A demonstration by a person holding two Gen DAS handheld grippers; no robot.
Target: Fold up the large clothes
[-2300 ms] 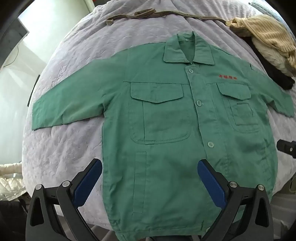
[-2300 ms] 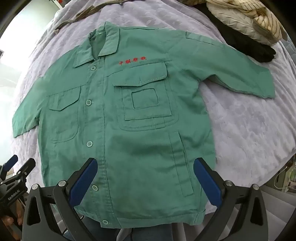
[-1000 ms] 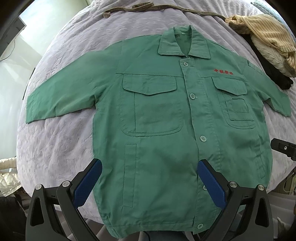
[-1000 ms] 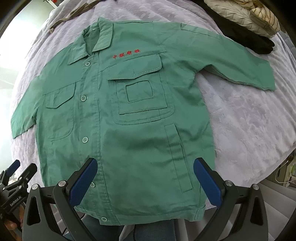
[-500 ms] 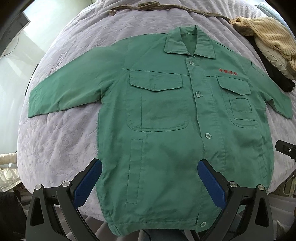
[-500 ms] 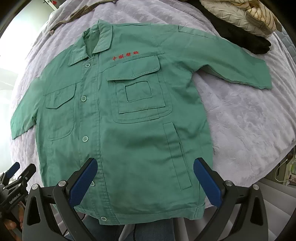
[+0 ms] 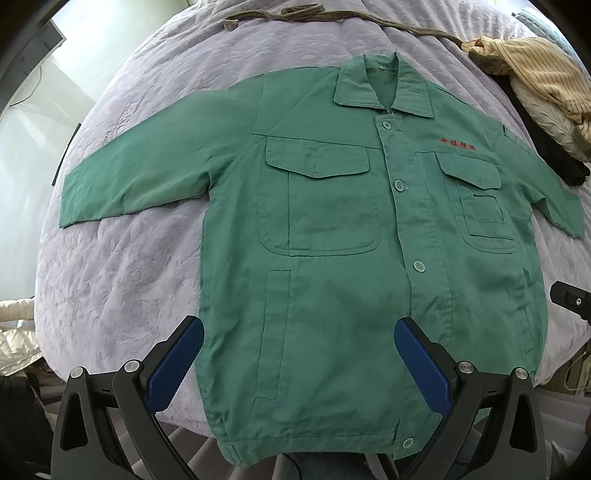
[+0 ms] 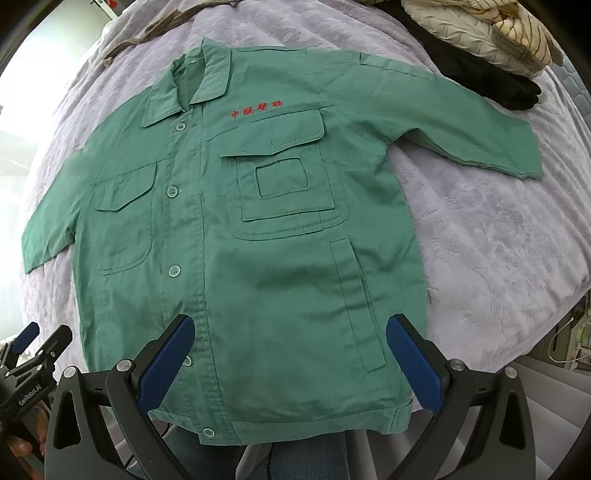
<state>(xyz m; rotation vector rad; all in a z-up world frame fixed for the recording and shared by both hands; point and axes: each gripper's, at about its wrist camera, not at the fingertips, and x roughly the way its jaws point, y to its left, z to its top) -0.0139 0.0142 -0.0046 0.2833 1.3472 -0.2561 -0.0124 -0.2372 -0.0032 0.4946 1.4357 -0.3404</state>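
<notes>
A green buttoned work jacket (image 7: 325, 236) (image 8: 258, 229) lies flat and face up on a lilac bed cover (image 7: 118, 280), sleeves spread to both sides, red lettering on its chest. Its hem hangs at the near edge of the bed. My left gripper (image 7: 299, 360) hovers open above the lower left part of the hem, blue pads wide apart, holding nothing. My right gripper (image 8: 290, 356) is open over the lower right part of the hem, also holding nothing. The left gripper (image 8: 29, 347) shows at the far left of the right wrist view.
A heap of striped, cream and black clothes (image 7: 535, 92) (image 8: 480, 44) lies at the bed's far right, close to the jacket's right sleeve. A brown cord or belt (image 7: 303, 13) runs along the far side. A bright window is at left.
Both cameras drifted slightly over the jacket, shifting sideways and back. The jacket itself has not moved and neither gripper has closed.
</notes>
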